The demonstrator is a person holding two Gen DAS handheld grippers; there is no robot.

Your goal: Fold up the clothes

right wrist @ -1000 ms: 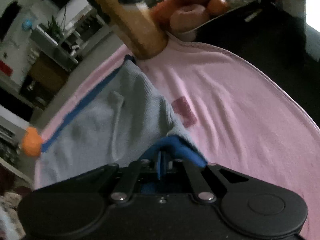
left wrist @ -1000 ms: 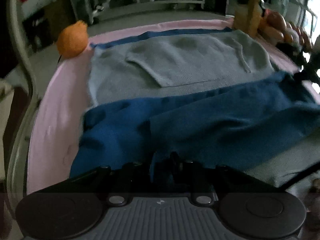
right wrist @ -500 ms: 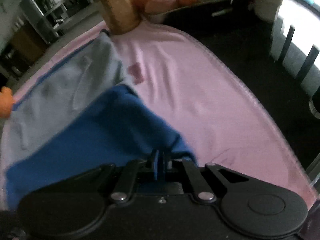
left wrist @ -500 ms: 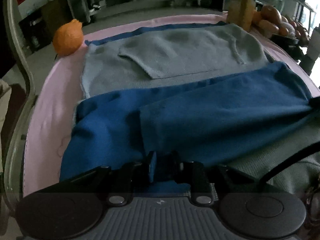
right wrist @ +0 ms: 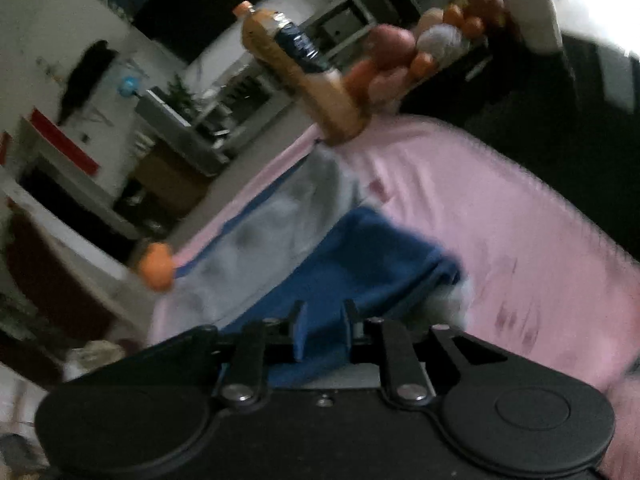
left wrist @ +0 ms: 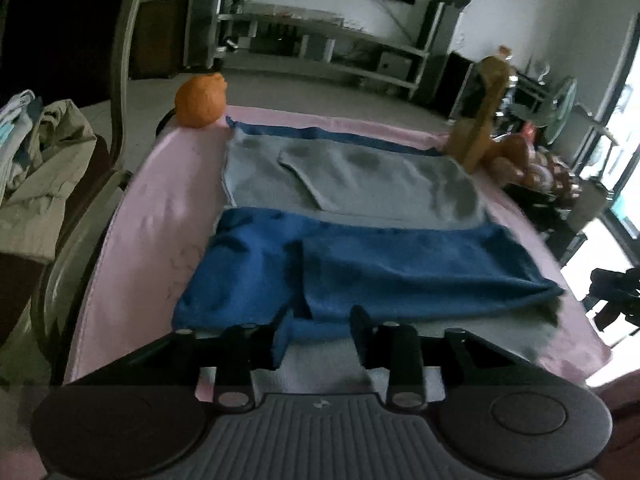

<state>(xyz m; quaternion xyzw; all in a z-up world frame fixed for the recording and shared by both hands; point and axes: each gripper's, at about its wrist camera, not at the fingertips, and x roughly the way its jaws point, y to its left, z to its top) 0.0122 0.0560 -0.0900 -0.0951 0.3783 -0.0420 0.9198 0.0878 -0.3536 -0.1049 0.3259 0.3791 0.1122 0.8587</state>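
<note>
Item: blue-grey garment, flat on pink-covered tabletop, blue half folded toward you. You'd just been opening both: left gripper and right gripper parted, cloth lying loose between jaws. Step: fold released; next prob. needs regrip at a side edge for cross-fold.

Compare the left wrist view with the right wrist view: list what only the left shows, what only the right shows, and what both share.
Only the left wrist view: the left tongs, open, and a heap of pale clothes at the left edge.
Only the right wrist view: the right tongs, open with blue cloth showing between them, and a blue fan on the wall.
Both: the blue-and-grey garment on the pink cover, the orange ball, the tall bottle, piled fruit.
</note>
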